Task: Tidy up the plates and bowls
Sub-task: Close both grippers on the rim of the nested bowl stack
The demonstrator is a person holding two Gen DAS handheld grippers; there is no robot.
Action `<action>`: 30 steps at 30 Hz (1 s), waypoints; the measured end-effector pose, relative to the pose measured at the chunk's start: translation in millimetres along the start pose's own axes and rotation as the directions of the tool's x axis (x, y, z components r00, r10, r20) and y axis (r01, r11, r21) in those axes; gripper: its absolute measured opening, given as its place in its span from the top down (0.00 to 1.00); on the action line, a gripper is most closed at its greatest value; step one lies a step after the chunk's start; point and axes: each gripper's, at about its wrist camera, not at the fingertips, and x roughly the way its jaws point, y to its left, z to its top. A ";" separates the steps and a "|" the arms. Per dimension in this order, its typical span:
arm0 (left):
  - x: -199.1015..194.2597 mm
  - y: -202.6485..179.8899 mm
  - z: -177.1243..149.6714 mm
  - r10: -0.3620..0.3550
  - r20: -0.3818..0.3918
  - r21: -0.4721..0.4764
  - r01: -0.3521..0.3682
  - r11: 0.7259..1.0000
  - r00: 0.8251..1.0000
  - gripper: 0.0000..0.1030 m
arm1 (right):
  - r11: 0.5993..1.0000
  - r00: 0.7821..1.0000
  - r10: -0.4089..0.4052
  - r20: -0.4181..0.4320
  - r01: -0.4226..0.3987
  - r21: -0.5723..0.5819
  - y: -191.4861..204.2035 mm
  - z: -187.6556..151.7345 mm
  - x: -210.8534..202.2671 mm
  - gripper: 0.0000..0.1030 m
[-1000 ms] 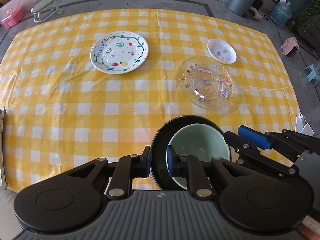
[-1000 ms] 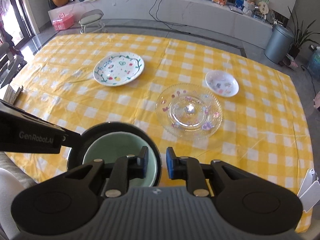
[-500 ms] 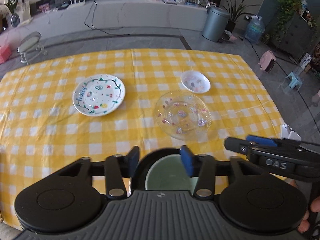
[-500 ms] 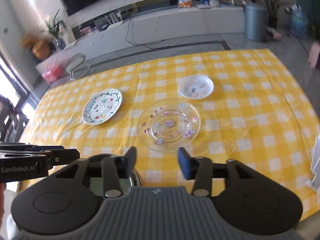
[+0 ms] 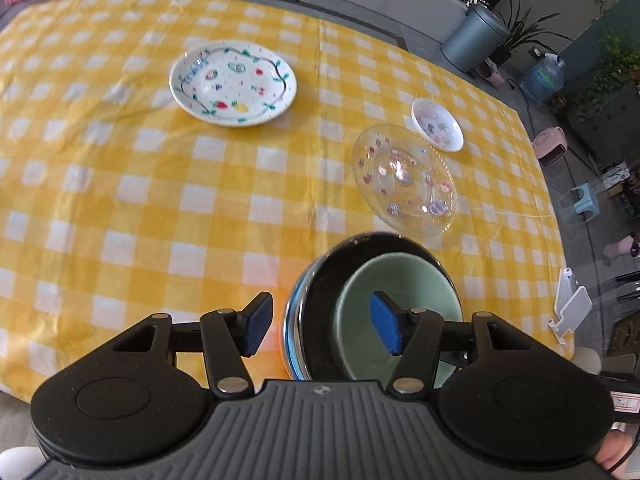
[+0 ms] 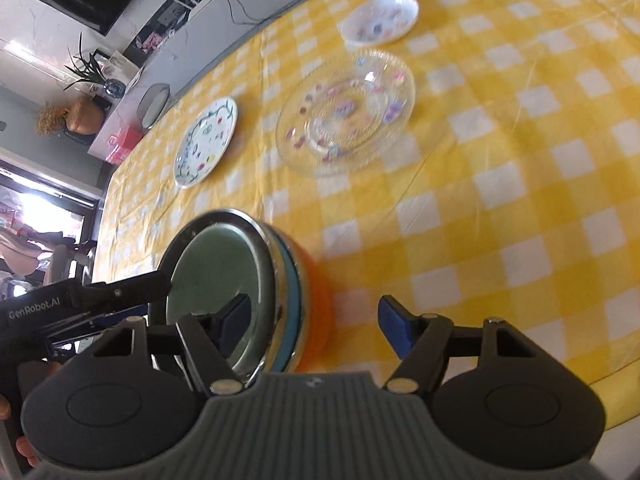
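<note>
A pale green bowl (image 5: 400, 292) sits nested inside a dark bowl with a blue outer band (image 5: 316, 280) at the near edge of the table; both show in the right wrist view too, green (image 6: 212, 264) and dark (image 6: 288, 280). My left gripper (image 5: 320, 330) is open, its fingers either side of the dark bowl's left rim. My right gripper (image 6: 312, 322) is open around that bowl's right side. A white painted plate (image 5: 234, 82), a clear glass plate (image 5: 404, 180) and a small white dish (image 5: 438, 124) lie farther back.
A yellow checked cloth (image 5: 140, 200) covers the table. A white stand (image 5: 570, 306) sits off the right edge. A grey bin (image 5: 476, 38), plants and a stool stand on the floor beyond. The left gripper's body (image 6: 80, 304) shows in the right wrist view.
Both grippers opened from nearly shut to wide open. Both cameras rose and then dropped back down beside the nested bowls. The plates and bowls stayed in place.
</note>
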 end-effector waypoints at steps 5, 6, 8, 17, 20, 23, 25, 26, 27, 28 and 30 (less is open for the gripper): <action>15.3 1.4 -7.1 -0.002 -0.042 0.007 0.002 1.000 0.999 0.36 | 0.999 0.998 0.035 -0.043 -0.033 0.030 2.8 -0.5 16.5 0.34; 17.5 1.6 -7.8 -0.002 -0.052 0.008 0.003 1.000 0.999 0.38 | 0.999 0.998 0.040 -0.051 -0.038 0.038 2.5 0.0 19.6 0.35; 21.7 2.0 -8.9 -0.006 -0.070 0.003 0.006 1.000 0.998 0.41 | 0.997 0.996 0.053 -0.069 -0.050 0.052 2.7 0.0 25.4 0.39; 22.9 5.8 -5.3 0.009 -0.082 -0.004 -0.010 1.000 0.997 0.56 | 0.999 0.996 0.007 -0.093 -0.002 0.051 6.6 0.6 31.8 0.55; 22.7 8.1 -1.2 0.028 -0.067 -0.003 -0.028 1.000 0.997 0.57 | 0.999 0.995 -0.005 -0.097 0.009 0.044 10.1 3.2 34.8 0.55; 21.5 15.7 6.1 0.036 -0.057 -0.020 -0.038 0.999 0.998 0.57 | 1.000 0.995 -0.008 -0.102 0.011 0.029 18.7 6.9 41.1 0.56; 21.1 21.8 12.2 0.041 -0.051 -0.036 -0.042 0.998 0.998 0.57 | 1.000 0.995 -0.010 -0.102 0.012 0.023 24.6 10.2 46.1 0.56; 21.0 25.1 15.5 0.045 -0.047 -0.043 -0.047 0.998 0.998 0.57 | 1.000 0.995 -0.010 -0.103 0.013 0.020 28.2 12.6 48.9 0.56; 20.6 28.1 18.4 0.049 -0.043 -0.050 -0.051 0.997 0.998 0.57 | 1.000 0.994 -0.010 -0.105 0.012 0.017 32.3 15.1 52.2 0.56; 20.1 31.7 22.0 0.052 -0.037 -0.058 -0.054 0.997 0.998 0.57 | 1.000 0.994 -0.009 -0.107 0.011 0.016 35.4 17.5 55.3 0.56; 19.1 37.2 28.3 0.060 -0.028 -0.067 -0.062 0.996 0.998 0.57 | 1.000 0.994 -0.006 -0.113 0.008 0.011 42.7 22.2 62.8 0.56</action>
